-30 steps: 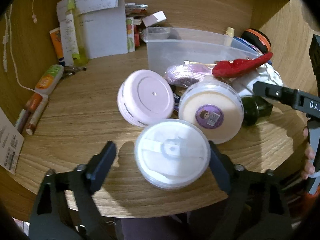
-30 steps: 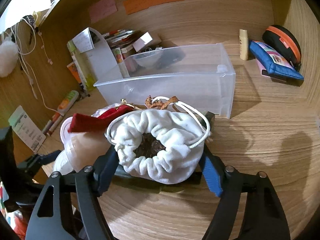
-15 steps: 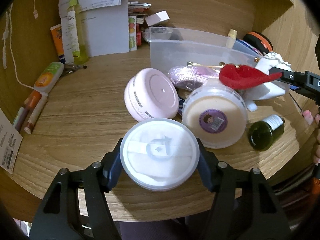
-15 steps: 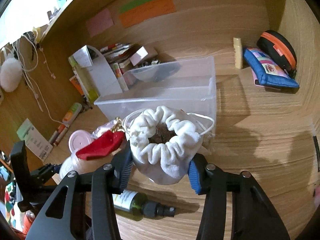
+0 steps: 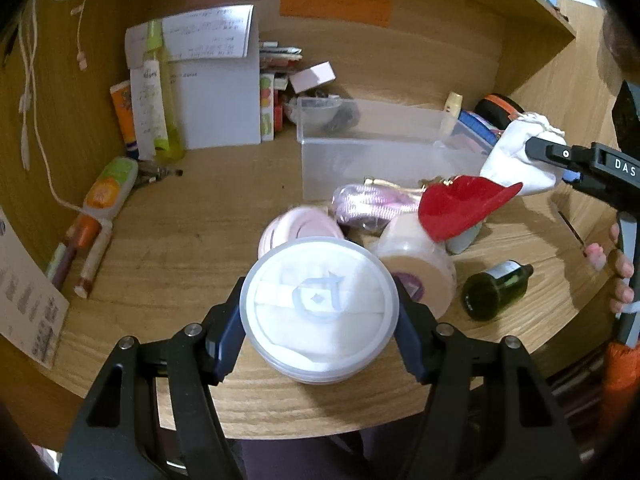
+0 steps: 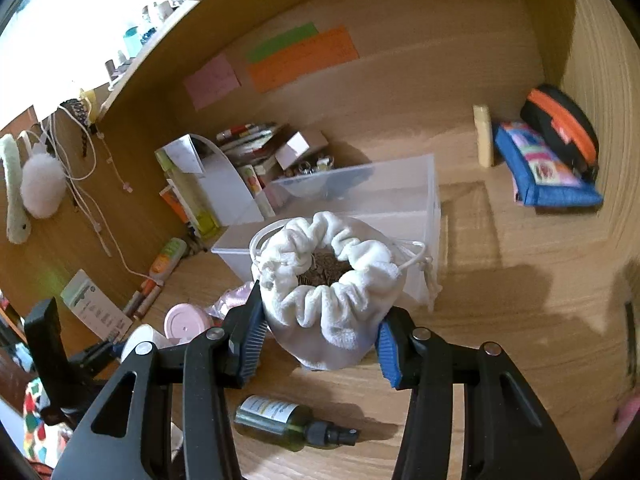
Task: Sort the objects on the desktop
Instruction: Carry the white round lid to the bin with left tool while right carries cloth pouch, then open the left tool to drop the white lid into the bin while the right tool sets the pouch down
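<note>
Left wrist view shows the left gripper (image 5: 320,332) clamping the round white container (image 5: 319,311) above the near desk edge, the right gripper (image 6: 320,344) clamping the white drawstring pouch (image 6: 330,292); next, carry both to the clear bin (image 5: 384,152) beyond.

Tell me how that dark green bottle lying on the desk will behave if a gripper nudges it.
The green bottle lies on its side on the wooden desk, so a sideways nudge would probably roll it. Its surface looks smooth and glossy, so likely slippery between the pads. If it is glass, which I cannot confirm, it may break.
</note>
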### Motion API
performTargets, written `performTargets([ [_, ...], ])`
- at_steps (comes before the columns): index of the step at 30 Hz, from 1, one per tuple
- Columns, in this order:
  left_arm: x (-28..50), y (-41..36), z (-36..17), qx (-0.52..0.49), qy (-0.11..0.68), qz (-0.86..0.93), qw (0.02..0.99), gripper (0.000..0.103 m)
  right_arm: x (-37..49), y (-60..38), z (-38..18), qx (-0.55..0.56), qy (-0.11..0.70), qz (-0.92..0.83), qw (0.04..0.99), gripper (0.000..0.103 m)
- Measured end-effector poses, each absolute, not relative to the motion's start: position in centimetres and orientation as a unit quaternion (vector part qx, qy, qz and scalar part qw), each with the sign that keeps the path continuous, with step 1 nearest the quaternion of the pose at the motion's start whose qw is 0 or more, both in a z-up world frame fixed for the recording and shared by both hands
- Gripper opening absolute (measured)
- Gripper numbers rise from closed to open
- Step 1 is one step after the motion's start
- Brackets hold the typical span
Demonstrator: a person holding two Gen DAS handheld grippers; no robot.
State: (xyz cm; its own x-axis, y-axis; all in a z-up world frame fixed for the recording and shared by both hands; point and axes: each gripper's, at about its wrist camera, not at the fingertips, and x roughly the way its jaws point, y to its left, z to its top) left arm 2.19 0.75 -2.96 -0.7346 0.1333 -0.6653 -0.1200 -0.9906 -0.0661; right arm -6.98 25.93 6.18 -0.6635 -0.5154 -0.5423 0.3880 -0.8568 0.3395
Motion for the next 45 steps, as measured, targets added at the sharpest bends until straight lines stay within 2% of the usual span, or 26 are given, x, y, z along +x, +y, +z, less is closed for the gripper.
performTargets([
  [6, 0.9, 0.9, -1.8, -0.365, -0.003, 0.927, 0.092, 0.065, -7.6, 25.9, 6.6, 0.347, -0.032, -0.903, 0.249, 0.044],
  [15, -0.9, 1.2, 1.0, -0.351, 0.006, 0.929, 0.117, 0.065, -7.8, 26.9, 4.3, 0.406, 0.082, -0.888, 0.198, 0.044],
  [21, -2.2, 1.8, 1.7, -0.348, 0.014, 0.928, 0.131, 0.065, -8.3, 27.2, 3.2, 0.415, 0.189, -0.881, 0.126, 0.044],
  [27, -3.7, 2.3, 2.1, -0.348, 0.026, 0.927, 0.136, 0.065, -9.7, 27.2, 3.5, 0.359, 0.293, -0.886, 0.028, 0.044],
  [38, -10.1, 2.3, 3.6, -0.376, 0.028, 0.914, 0.148, 0.065, -11.4, 26.4, 7.0, 0.278, 0.210, -0.935, 0.066, 0.044],
  [45, -14.3, 3.3, 3.3, -0.392, 0.050, 0.906, 0.149, 0.065, -11.8, 23.9, 7.7, 0.244, 0.233, -0.936, 0.097, 0.044],
])
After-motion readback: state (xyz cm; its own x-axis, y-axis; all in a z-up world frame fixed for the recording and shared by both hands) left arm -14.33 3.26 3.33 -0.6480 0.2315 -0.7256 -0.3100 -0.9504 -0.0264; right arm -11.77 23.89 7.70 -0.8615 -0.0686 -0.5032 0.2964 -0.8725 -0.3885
